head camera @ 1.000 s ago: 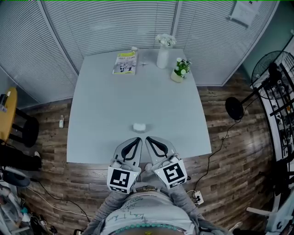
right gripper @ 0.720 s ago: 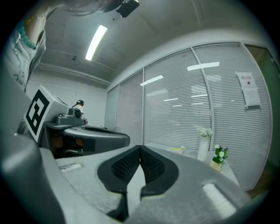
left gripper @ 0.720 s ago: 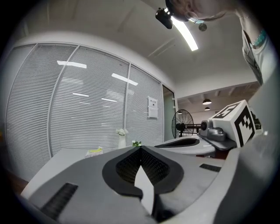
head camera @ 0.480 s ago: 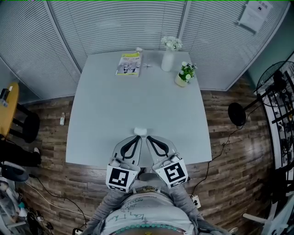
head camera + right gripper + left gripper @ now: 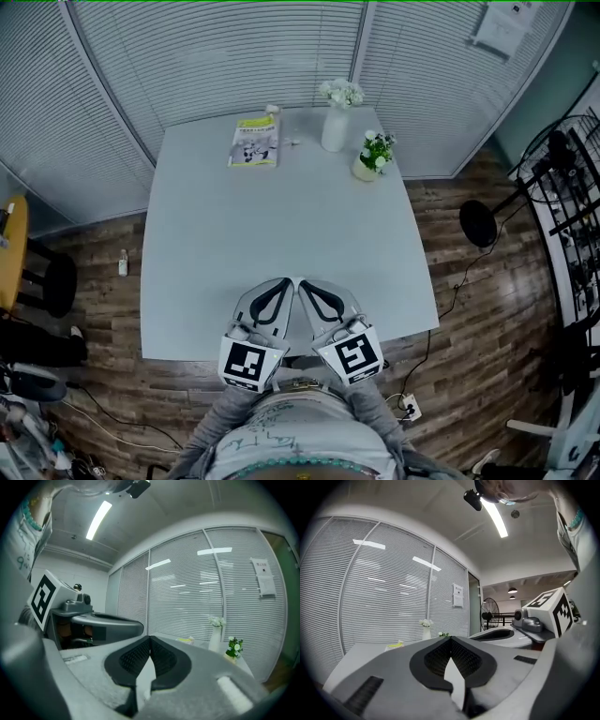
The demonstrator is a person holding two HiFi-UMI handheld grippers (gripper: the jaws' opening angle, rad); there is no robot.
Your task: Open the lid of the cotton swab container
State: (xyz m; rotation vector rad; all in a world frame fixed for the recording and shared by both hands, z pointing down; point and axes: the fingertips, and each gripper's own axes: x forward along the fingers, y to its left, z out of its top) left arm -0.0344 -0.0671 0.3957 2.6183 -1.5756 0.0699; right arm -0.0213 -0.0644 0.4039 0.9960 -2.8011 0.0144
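Note:
The cotton swab container does not show in any view. In the head view my left gripper (image 5: 284, 282) and right gripper (image 5: 302, 283) lie side by side over the near edge of the pale grey table (image 5: 281, 216), tips almost touching and pointing away from me. Both are shut with nothing between the jaws. The left gripper view shows its own shut jaws (image 5: 450, 638) and the right gripper (image 5: 506, 634) beside them. The right gripper view shows its own shut jaws (image 5: 150, 637) and the left gripper (image 5: 93, 620) alongside.
At the table's far edge lie a yellow-green booklet (image 5: 254, 142), a white vase with flowers (image 5: 336, 127) and a small potted plant (image 5: 368, 157). Window blinds stand behind the table. A floor fan (image 5: 562, 159) stands at the right, a dark stool (image 5: 52, 281) at the left.
A small white container lay on the table just ahead of the gripper tips earlier. It drew closer to the tips and is now out of sight. Both grippers stayed shut.

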